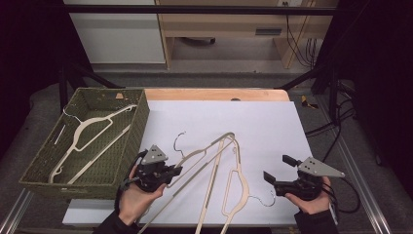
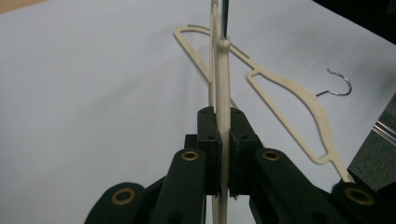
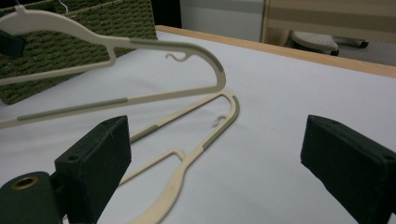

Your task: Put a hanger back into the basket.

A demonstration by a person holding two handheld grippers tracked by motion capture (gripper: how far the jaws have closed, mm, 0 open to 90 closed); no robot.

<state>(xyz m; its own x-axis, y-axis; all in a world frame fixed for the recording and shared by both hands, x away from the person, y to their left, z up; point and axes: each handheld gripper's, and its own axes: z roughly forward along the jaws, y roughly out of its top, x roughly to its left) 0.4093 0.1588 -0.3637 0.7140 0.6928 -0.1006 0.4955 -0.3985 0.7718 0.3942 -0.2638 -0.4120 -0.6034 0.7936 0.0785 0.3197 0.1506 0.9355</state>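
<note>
Left gripper view: left hand-held gripper [image 2: 223, 154] clamps hanger [image 2: 222, 93]; high view adds basket [image 1: 141, 122]; right hand-held gripper [image 1: 277, 168] agape.

I see cream hangers [image 1: 229, 165] on a white sheet [image 1: 263, 126], an olive woven basket [image 1: 139, 124], and black claws [image 1: 175, 171].

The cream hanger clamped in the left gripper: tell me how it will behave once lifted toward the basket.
The held hanger looks thin and long, so probably light but slightly springy. The left gripper pinches it off-centre, so the far end may sag or swing. Its corner overlaps the second hanger, which might get dragged.
</note>
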